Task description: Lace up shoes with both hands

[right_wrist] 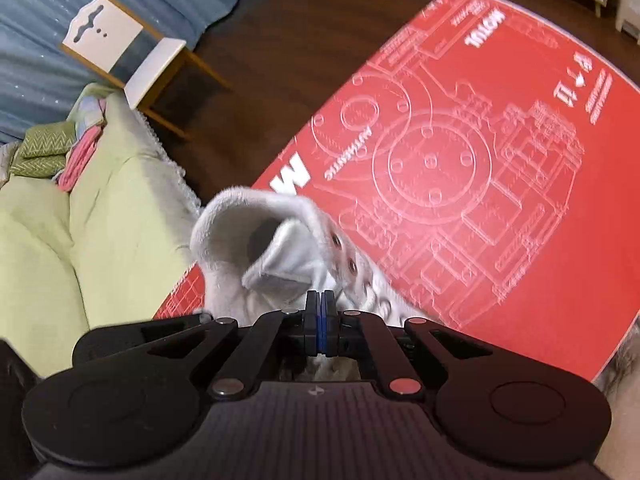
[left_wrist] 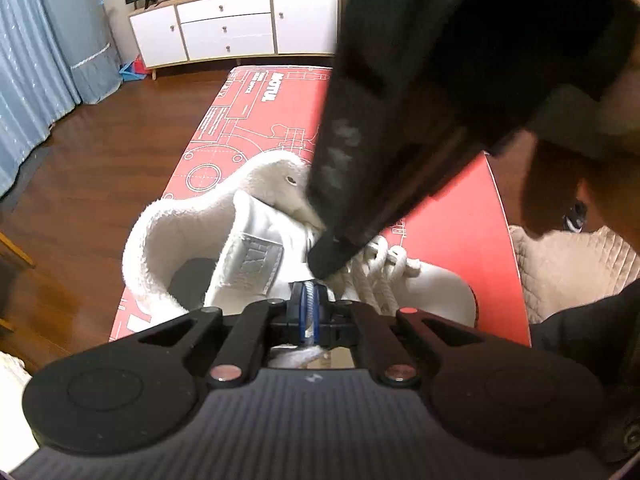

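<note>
A: Left gripper (left_wrist: 307, 308), jaws?
B: Clamped on a white lace strand (left_wrist: 309, 309). Right gripper (right_wrist: 322, 322) pressed together, nothing seen between the pads.
A: View differences?
B: Left view only: right gripper's black body over the laced rows (left_wrist: 382, 268). Right view only: side eyelets (right_wrist: 352, 266), green sofa (right_wrist: 80, 216).
A: Shoe?
B: White fleece-lined high-top shoe (left_wrist: 224, 224) on the red printed board (left_wrist: 248, 120), near its front edge, long axis along it, collar toward the TV cabinet (left_wrist: 236, 26).

"AUTHENTIC" on red mat (right_wrist: 520, 240)
</note>
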### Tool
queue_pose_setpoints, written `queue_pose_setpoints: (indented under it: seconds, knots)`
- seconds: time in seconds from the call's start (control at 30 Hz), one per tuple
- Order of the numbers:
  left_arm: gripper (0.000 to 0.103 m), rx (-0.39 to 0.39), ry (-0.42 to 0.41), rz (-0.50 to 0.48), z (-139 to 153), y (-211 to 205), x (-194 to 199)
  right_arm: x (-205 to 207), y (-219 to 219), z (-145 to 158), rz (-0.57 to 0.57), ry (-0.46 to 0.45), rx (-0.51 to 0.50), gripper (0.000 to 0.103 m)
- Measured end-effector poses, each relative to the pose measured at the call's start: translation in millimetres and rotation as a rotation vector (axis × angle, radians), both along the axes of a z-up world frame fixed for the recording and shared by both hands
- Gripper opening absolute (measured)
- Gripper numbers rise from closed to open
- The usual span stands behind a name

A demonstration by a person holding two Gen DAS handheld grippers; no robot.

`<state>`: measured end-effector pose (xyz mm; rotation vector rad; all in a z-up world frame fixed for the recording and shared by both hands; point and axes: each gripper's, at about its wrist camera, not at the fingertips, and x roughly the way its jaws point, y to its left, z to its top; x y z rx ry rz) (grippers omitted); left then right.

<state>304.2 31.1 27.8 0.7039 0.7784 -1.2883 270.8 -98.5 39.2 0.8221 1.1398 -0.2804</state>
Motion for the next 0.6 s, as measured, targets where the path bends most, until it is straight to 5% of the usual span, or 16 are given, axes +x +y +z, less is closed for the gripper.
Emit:
queue_pose_setpoints:
  seconds: [0.27, 0.6]
  knots:
    - [0.0, 0.022, 0.023, 0.021, 0.7, -2.5, 7.2, -4.8, -9.0, 2.2, -0.087, -0.015, 0.04, 0.013]
    - [0.0, 0.07, 0.125, 0.085, 2.5, -9.8, 32.7, 9.8, -11.1, -7.1, -0.135, 0.083, 0.03, 0.001]
